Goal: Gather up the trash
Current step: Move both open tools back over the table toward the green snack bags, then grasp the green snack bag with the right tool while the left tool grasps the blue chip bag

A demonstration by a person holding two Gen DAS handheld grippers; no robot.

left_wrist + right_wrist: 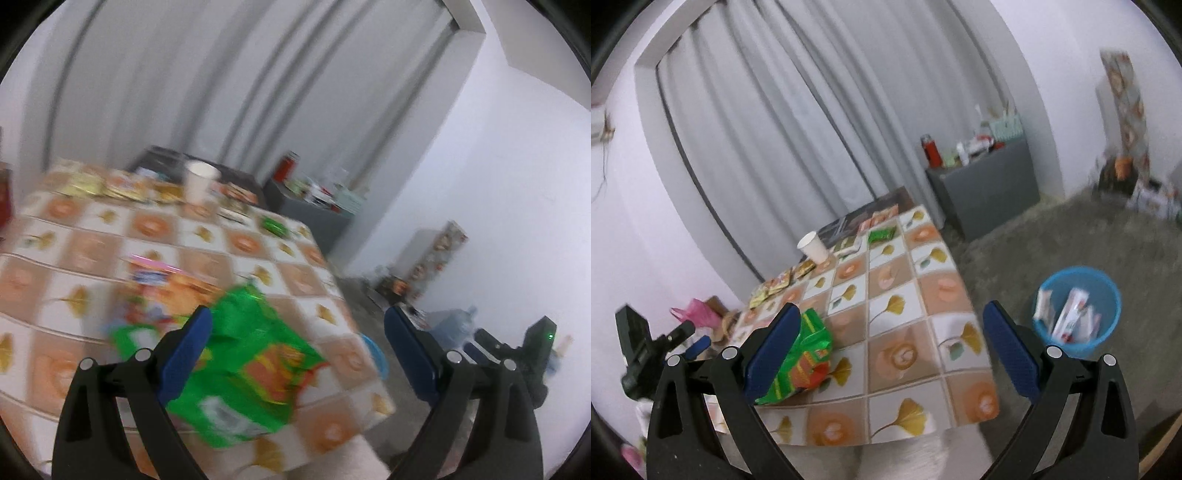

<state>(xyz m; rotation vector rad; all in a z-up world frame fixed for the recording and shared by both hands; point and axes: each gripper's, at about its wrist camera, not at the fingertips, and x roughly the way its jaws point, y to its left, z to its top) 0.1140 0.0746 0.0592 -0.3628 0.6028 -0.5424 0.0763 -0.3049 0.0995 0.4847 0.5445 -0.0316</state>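
Observation:
A green snack bag point(243, 362) lies near the table's front right corner; it also shows in the right wrist view point(803, 356). An orange packet point(166, 291) lies just behind it. My left gripper point(297, 328) is open and empty, above the green bag. My right gripper point(888, 325) is open and empty over the table's near edge, right of the green bag. A blue trash bin point(1076, 310) with several wrappers inside stands on the floor right of the table. The left gripper also shows from outside in the right wrist view point(690, 343).
The table point(905, 295) has a tiled leaf-pattern cloth. A white paper cup point(812, 245), a small green packet point(881, 234) and several flat packets point(779, 282) lie along its far side. A grey cabinet point(986, 184) with a red flask point(932, 149) stands by the curtain.

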